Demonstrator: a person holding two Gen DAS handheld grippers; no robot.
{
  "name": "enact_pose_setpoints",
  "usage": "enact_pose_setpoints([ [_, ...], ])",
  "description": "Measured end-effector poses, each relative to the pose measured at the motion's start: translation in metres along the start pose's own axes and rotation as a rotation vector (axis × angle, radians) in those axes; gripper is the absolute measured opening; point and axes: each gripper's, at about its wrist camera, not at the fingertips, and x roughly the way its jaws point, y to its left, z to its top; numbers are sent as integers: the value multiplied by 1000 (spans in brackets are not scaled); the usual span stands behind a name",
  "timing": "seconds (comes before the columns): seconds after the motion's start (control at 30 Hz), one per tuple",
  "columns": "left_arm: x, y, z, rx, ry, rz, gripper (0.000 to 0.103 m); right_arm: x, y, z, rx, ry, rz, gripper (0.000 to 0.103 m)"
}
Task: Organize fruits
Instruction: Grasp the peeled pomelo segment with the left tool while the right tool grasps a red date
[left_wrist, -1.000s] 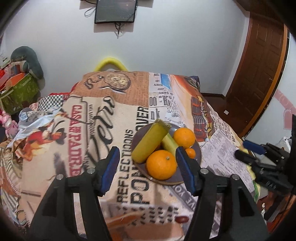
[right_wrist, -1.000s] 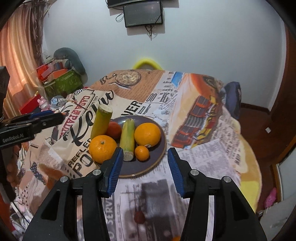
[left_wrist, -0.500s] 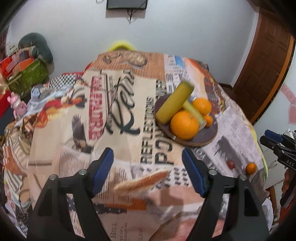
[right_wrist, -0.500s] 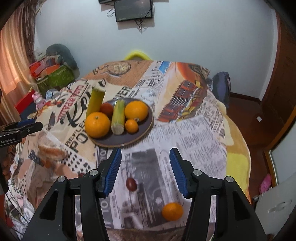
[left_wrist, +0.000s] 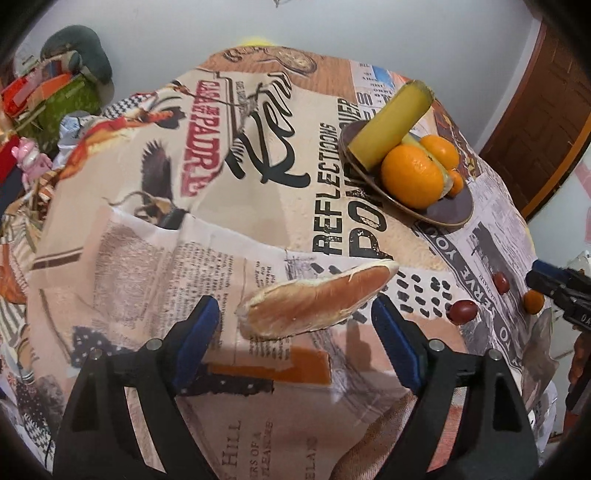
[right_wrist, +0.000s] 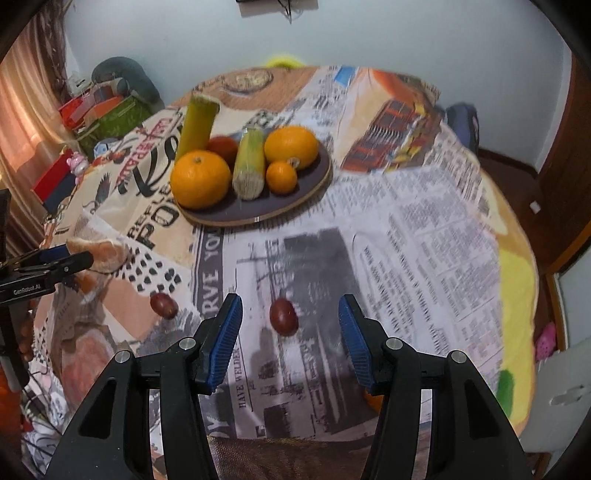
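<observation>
A dark round plate (right_wrist: 295, 199) holds two large oranges (right_wrist: 201, 180), a small orange (right_wrist: 281, 177), a red fruit, a corn piece (right_wrist: 250, 164) and a tall yellow-green stalk (right_wrist: 197, 123); the plate also shows in the left wrist view (left_wrist: 448, 208). A peeled pomelo wedge (left_wrist: 317, 301) lies on the cloth between the fingers of my open left gripper (left_wrist: 297, 345). A dark red fruit (right_wrist: 283, 316) lies just ahead of my open right gripper (right_wrist: 290, 349). A second red fruit (right_wrist: 163, 305) and a small orange (left_wrist: 533, 301) lie near the table's edge.
The round table has a newspaper-print cloth (right_wrist: 406, 229). Clutter and boxes (right_wrist: 99, 110) stand at the back left. A wooden door (left_wrist: 535, 122) is at the right. The table's front edge is close below both grippers.
Both grippers have pulled back from the plate toward the table's near edge. The pomelo wedge and the loose red fruits have come into view.
</observation>
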Motion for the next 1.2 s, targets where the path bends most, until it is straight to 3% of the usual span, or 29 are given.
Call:
enact_pose_setpoints([
  [0.13,10,-3,2,-5,-4,-28,83,12,1,-4,2,44,22,51],
  [0.2,10,-9,2,18,-24,-34,74,17,5,-7,-18,64,32,48],
  [0.23,9,-12,1,39,-37,-23,73,18,6,-7,-24,68,35,42],
  [0.33,8,-15,-1,69,-34,-39,54,24,7,-9,-26,86,48,30],
  [0.47,6,-16,-8,83,-3,-86,42,25,1,-12,-18,78,34,27],
  [0.53,5,-20,-14,96,20,-126,41,25,-2,-12,-13,75,31,22],
  [0.63,6,-29,-16,137,17,-86,41,26,-5,-13,-4,72,34,21],
  [0.87,20,-25,-1,91,22,-94,41,28,-5,-14,8,63,42,21],
  [0.93,22,-29,2,93,16,-87,41,29,-6,-14,12,59,41,16],
  [1.2,22,-37,14,77,-55,-59,41,28,-7,-13,17,38,55,14],
])
